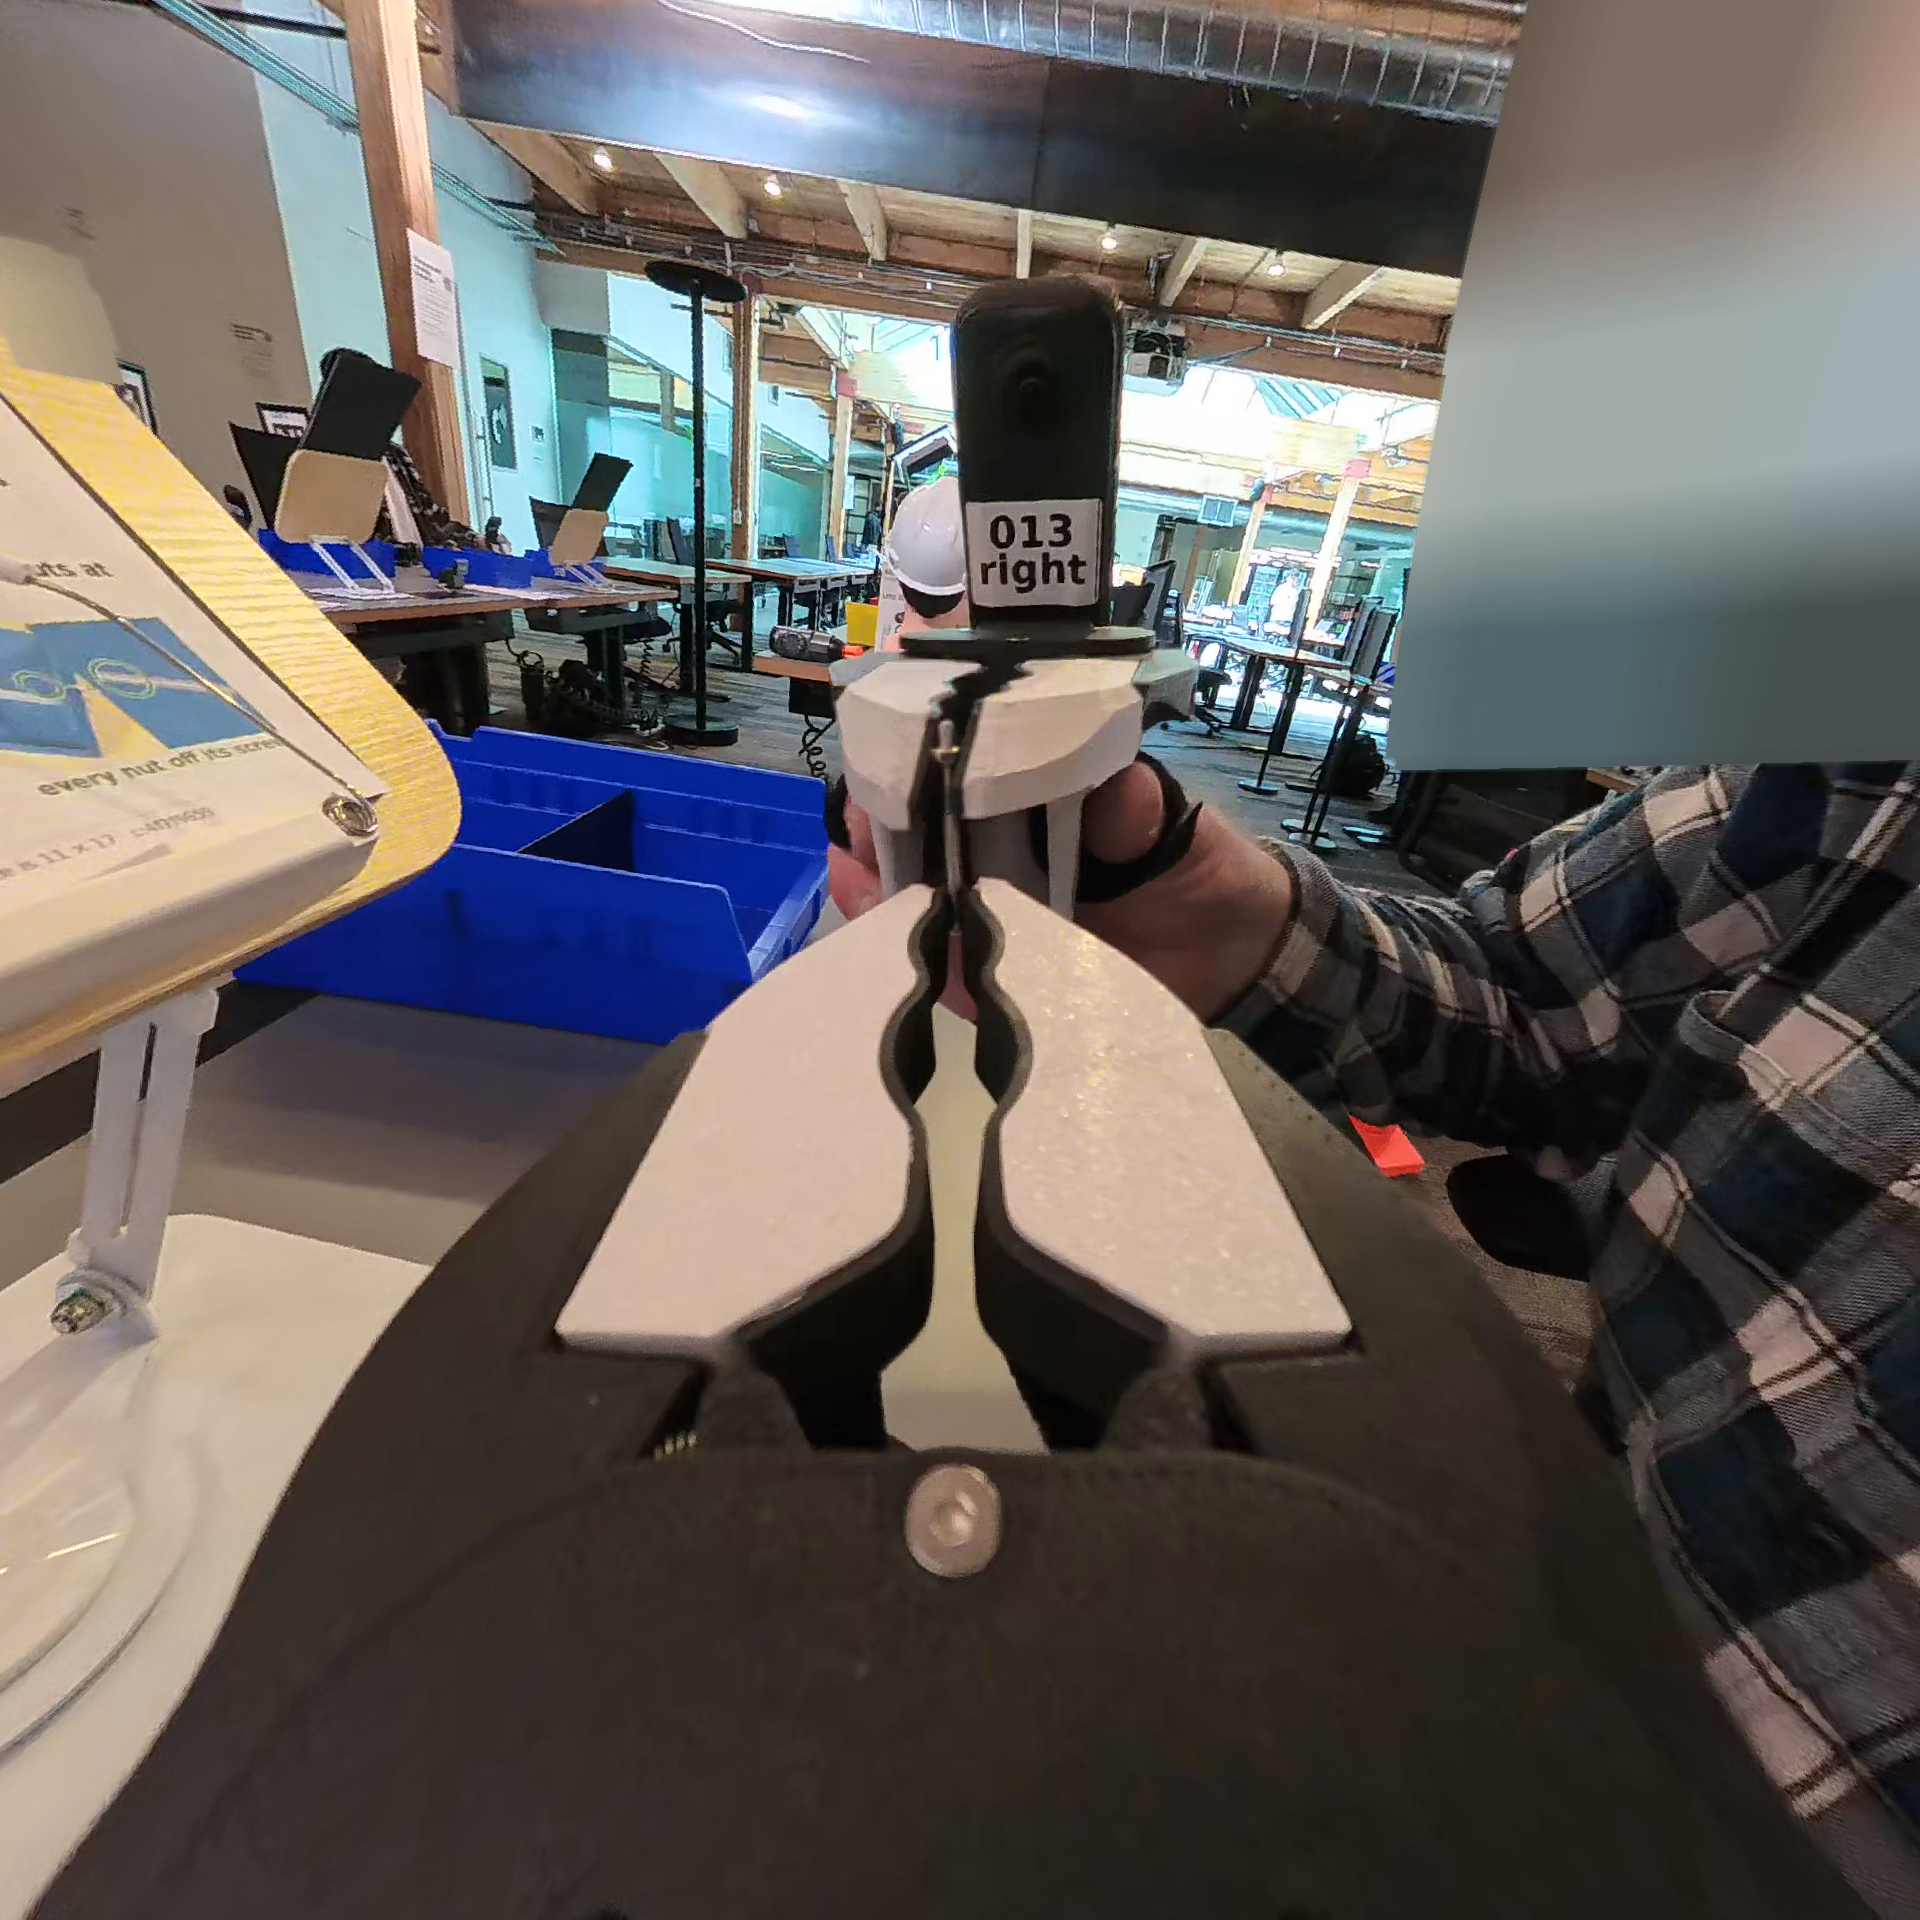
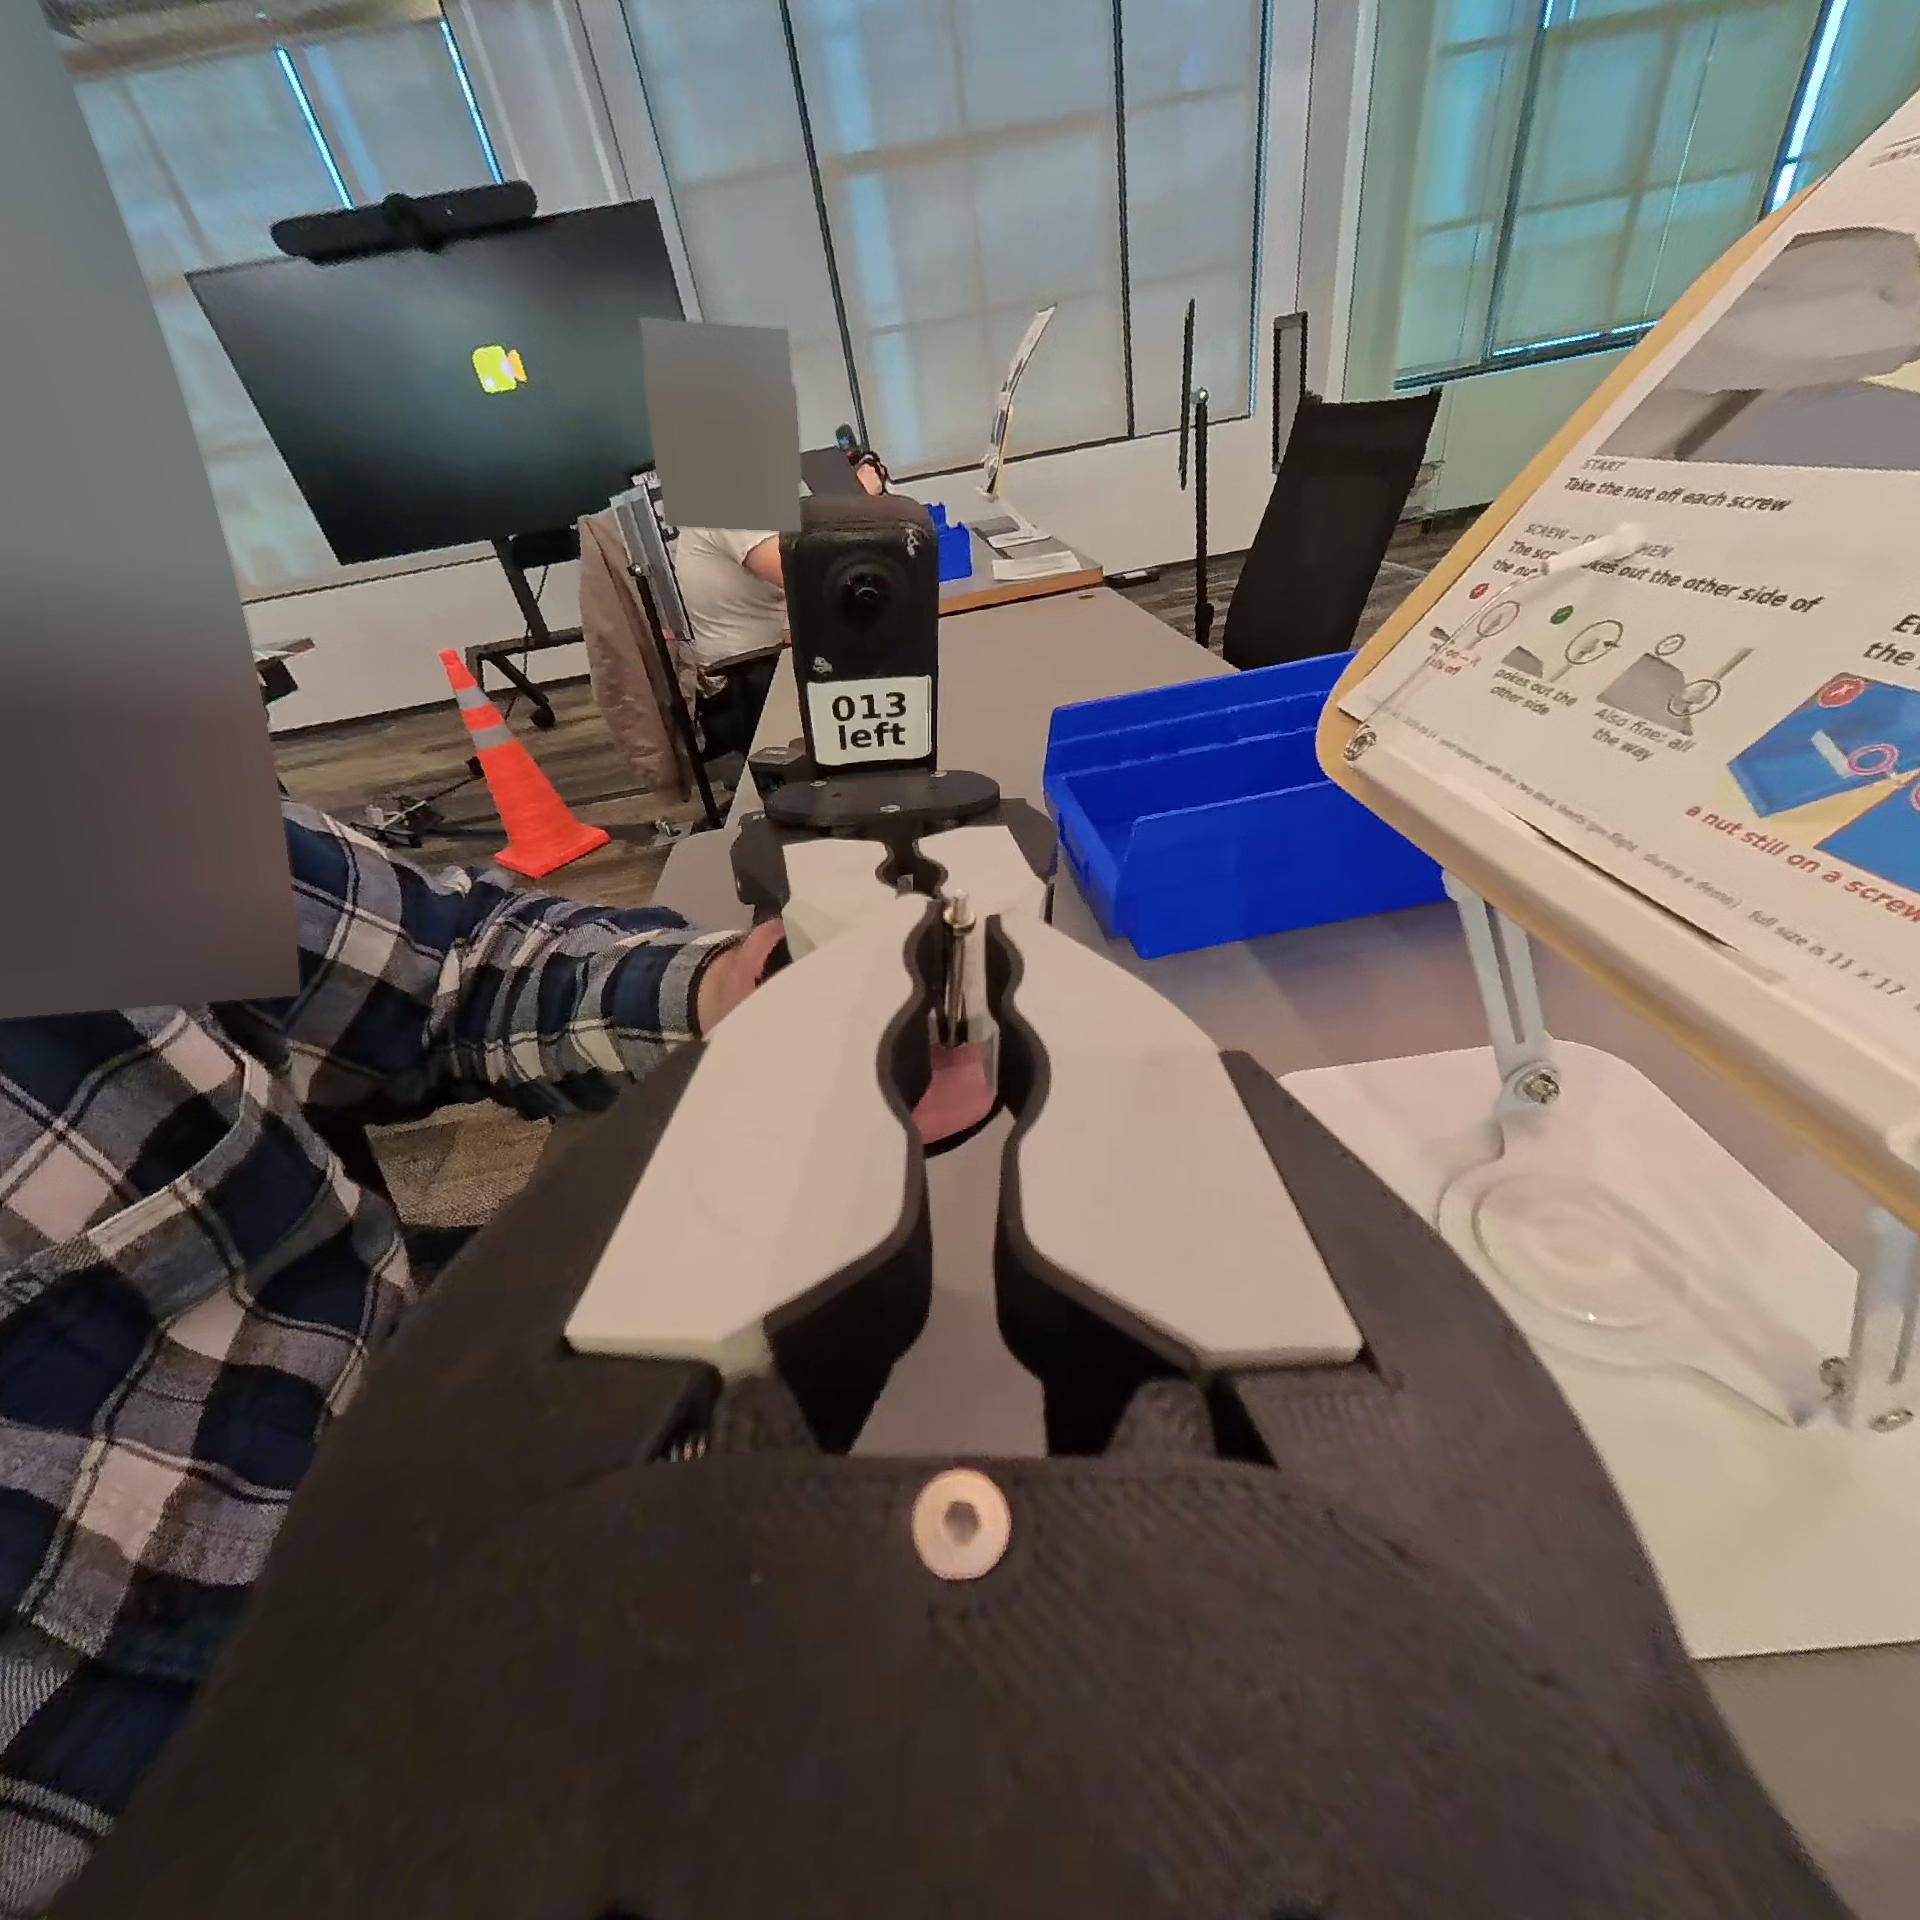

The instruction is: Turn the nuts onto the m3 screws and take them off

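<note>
Left gripper (image 1: 954,914) jaws were closed on one end of a thin screw (image 2: 954,971); right gripper (image 2: 951,935) jaws pinched its nut end. Both were facing tip to tip above the tabletop (image 1: 343,1081), blue bin (image 1: 582,894) at 10 o'clock. Risk: shallow tip grips could let the screw twist free and drop.

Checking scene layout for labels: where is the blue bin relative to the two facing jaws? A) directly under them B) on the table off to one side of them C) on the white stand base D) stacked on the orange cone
B: the blue bin sits on the grey table, off to the side of the left gripper and right gripper.
</note>
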{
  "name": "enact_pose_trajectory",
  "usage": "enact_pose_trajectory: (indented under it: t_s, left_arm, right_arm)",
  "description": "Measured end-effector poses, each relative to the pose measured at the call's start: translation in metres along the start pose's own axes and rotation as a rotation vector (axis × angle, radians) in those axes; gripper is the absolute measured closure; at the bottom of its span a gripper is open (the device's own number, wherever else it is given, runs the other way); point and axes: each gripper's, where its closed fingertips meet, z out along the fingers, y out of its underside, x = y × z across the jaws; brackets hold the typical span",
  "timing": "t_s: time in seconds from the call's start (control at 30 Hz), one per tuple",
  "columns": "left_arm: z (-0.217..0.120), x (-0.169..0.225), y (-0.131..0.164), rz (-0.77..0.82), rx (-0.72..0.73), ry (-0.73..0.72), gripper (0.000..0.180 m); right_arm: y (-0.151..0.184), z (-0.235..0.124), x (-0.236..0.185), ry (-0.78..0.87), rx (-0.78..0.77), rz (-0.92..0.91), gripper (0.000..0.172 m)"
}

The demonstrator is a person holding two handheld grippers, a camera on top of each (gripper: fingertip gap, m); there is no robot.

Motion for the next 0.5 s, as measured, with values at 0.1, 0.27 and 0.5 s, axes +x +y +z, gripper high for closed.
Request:
enact_pose_trajectory:
  t_s: [0.1, 0.27, 0.5]
  left_arm:
    - [0.004, -0.001, 0.001, -0.021, 0.005, 0.023, 0.178]
    - [0.008, -0.009, 0.005, 0.016, -0.032, 0.006, 0.144]
    - [0.022, -0.007, 0.01, 0.104, -0.121, 0.021, 0.159]
  right_arm:
    - [0.001, -0.002, 0.002, -0.001, -0.004, -0.003, 0.167]
    - [-0.001, -0.008, 0.008, 0.019, -0.008, -0.011, 0.167]
    - [0.003, -0.008, 0.01, 0.014, -0.068, -0.028, 0.167]
